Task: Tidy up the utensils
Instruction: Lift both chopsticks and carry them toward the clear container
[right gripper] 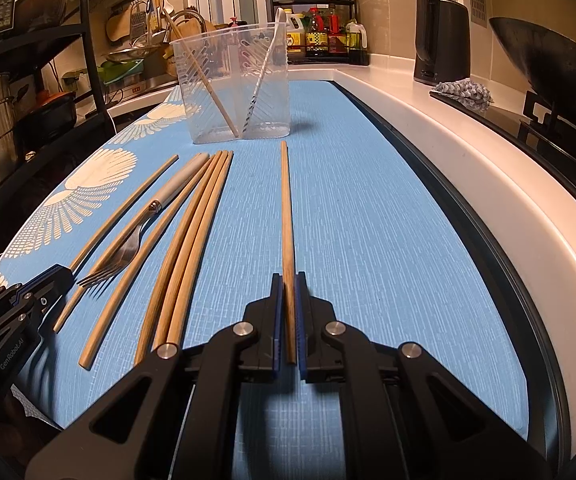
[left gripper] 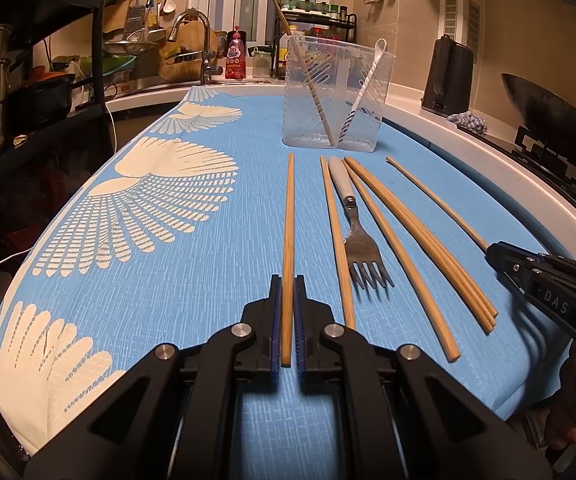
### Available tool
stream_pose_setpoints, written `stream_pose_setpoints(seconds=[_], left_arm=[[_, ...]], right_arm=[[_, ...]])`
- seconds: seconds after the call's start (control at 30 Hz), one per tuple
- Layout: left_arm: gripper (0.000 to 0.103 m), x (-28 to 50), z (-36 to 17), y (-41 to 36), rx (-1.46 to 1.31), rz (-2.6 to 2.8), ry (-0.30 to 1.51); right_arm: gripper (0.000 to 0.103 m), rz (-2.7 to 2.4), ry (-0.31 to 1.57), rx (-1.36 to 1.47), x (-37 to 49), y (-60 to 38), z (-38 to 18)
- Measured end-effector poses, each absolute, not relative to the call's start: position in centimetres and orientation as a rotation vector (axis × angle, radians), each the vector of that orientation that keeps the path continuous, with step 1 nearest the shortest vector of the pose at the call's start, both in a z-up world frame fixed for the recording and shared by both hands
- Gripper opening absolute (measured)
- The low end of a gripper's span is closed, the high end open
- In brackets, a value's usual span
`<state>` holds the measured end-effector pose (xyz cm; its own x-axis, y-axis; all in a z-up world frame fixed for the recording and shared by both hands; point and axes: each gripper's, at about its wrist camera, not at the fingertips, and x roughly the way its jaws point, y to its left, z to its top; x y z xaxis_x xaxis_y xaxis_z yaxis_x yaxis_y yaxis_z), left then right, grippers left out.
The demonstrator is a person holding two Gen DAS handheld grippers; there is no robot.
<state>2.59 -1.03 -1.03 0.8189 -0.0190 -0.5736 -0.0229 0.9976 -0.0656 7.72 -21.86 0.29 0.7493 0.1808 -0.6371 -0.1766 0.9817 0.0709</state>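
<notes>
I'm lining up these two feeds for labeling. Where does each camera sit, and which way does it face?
Left wrist: on the left gripper, facing along the blue mat toward the clear utensil holder; its fingers flank a chopstick, and the right gripper shows.
Right wrist: on the right gripper, facing likewise; the left gripper shows.
Shared: holder, fork, loose chopsticks.

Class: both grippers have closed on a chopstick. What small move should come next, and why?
Probably lift. The left gripper and right gripper each pinch a chopstick lying flat on the blue cloth; raising them clears it before carrying them to the clear holder.
</notes>
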Motion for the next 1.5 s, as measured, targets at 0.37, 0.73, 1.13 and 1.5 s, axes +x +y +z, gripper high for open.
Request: stream_pose_setpoints(seconds=[0.37, 0.73, 1.13, 1.5], left_arm=[[0.006, 2.6, -1.0, -1.0, -0.071, 0.001, 0.612], [0.006, 2.0, 0.9, -1.6, -0.055, -0.031, 0.552], [0.006, 0.5, 3.8, -1.9, -0.041, -0.046, 0.462], [0.006, 0.3, 7.1, -1.6, -0.034, -0.051, 0.413]], right_arm=[[0.006, 0.195, 0.698, 0.004, 7.7, -21.8, 0.2], [0.006, 0.182, 0.661, 0.020, 6.9, -22.3, 2.6], [0.006, 0.174, 0.570, -0.005, 5.7, -22.6, 7.0], [0.006, 0.175, 0.522, -0.022, 5.9, -23.1, 10.7]])
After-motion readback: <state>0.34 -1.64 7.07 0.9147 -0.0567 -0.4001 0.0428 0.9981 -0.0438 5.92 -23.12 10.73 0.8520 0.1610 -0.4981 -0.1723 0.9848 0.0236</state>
